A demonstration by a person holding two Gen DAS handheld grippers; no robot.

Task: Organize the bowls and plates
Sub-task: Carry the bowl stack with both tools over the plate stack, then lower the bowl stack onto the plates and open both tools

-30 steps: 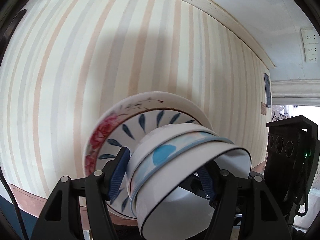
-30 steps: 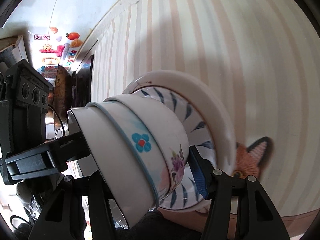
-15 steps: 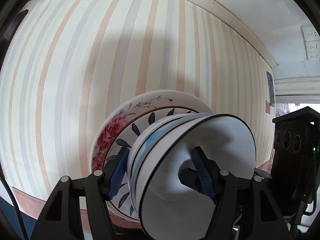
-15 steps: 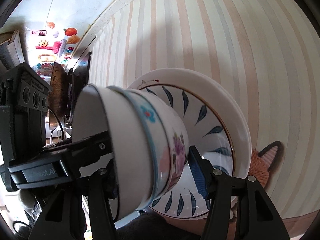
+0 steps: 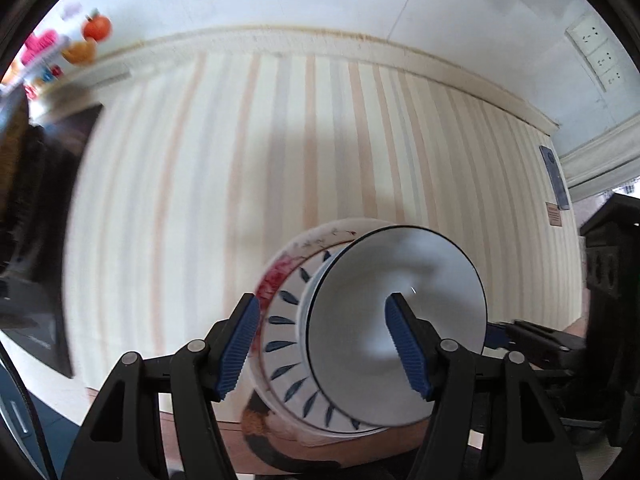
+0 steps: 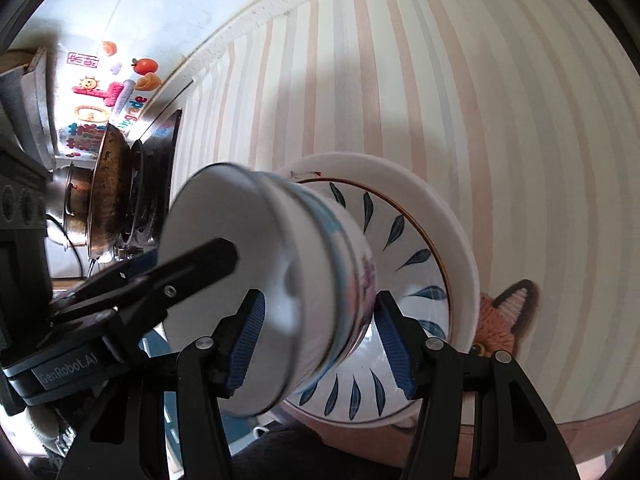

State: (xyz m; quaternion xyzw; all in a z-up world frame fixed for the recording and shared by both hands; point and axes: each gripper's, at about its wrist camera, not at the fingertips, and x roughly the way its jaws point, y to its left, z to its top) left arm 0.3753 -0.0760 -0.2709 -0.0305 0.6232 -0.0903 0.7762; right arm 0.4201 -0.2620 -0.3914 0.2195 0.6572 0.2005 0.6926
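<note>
Tilted nested bowls point(image 5: 396, 320) on stacked plates point(image 6: 420, 264)

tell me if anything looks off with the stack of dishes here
Yes. The stack of bowls and plates is tipped on its side, bowl mouths facing sideways instead of up. Both grippers straddle it, but whether their jaws actually clamp it is unclear.

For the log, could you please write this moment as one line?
left gripper: holds dish stack | right gripper: holds dish stack | stack tilted
</note>
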